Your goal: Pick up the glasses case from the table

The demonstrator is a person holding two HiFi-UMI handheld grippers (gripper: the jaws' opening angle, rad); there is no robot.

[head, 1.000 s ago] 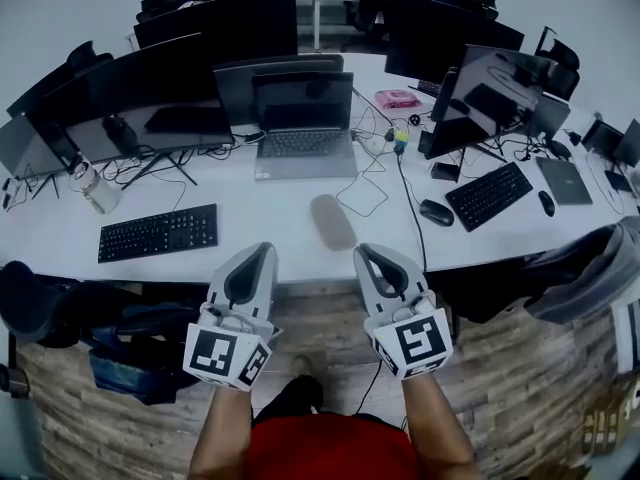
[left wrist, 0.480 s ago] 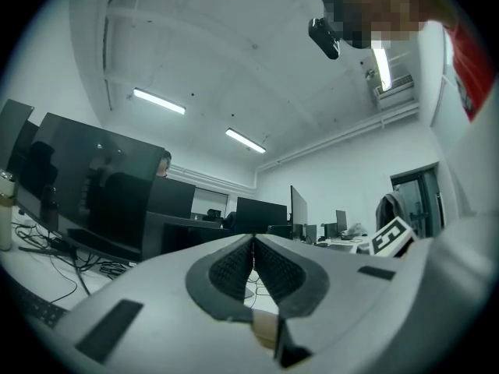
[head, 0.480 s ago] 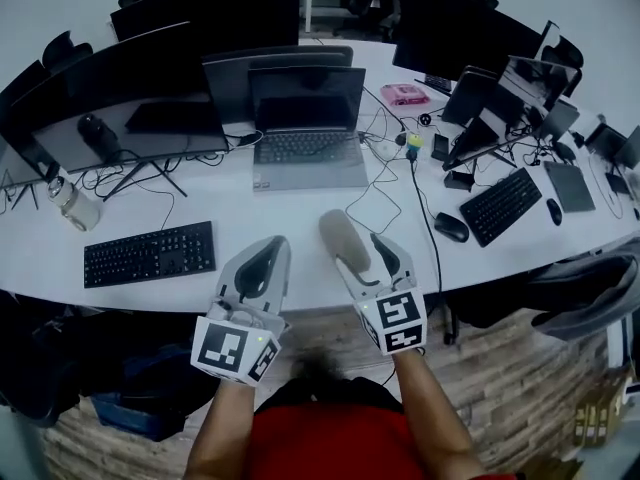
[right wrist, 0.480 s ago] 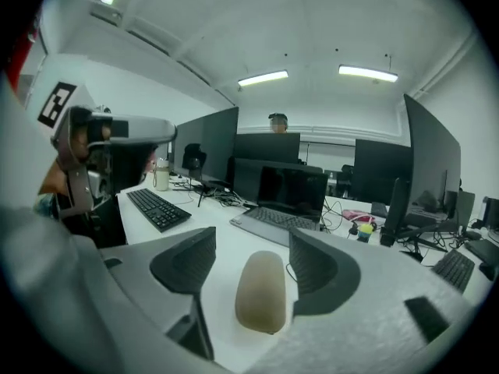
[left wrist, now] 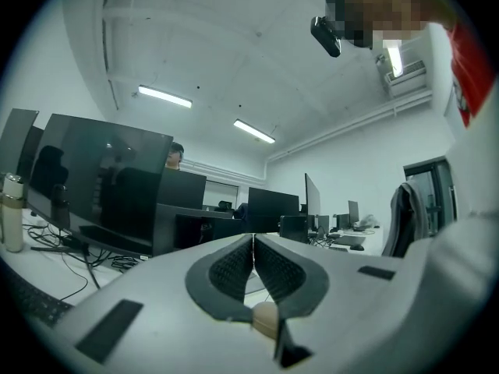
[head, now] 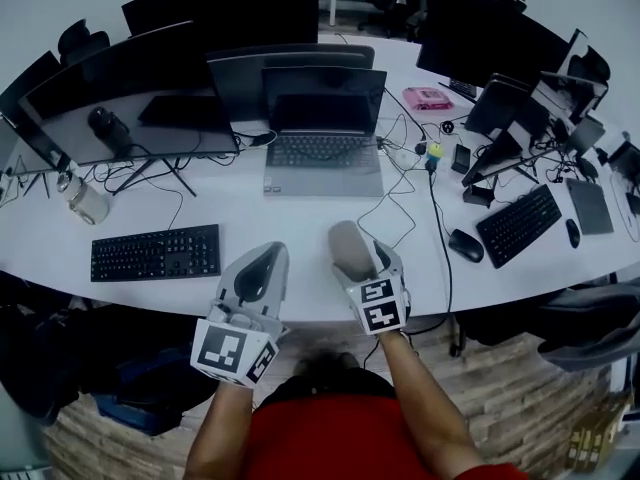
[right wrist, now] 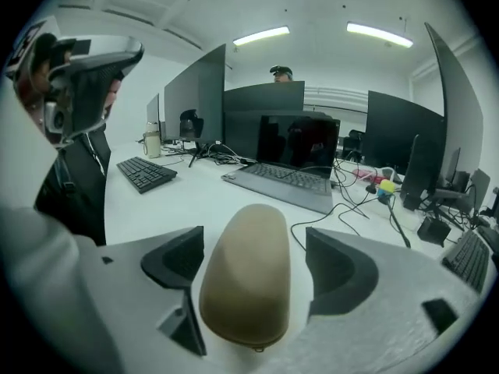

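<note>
The tan, oval glasses case [head: 349, 248] lies on the white table [head: 250, 218] near its front edge. My right gripper [head: 358, 260] is lowered over it. In the right gripper view the case [right wrist: 245, 283] lies lengthwise between the jaws, which are opening, and a gap shows between it and the dark pads [right wrist: 337, 265] on each side. My left gripper [head: 266, 252] hovers at the table's front edge to the left of the case. Its jaws are shut with nothing between them, as the left gripper view [left wrist: 253, 238] shows.
A laptop [head: 325, 148] sits behind the case, with a black cable [head: 390, 230] looping just right of it. A black keyboard [head: 155, 253] lies to the left, a mouse [head: 465, 245] and second keyboard [head: 520, 223] to the right. Monitors [head: 130, 93] line the back.
My right gripper has come forward and down over the case and its jaws have spread apart around it. My left gripper has shifted a little toward the table edge.
</note>
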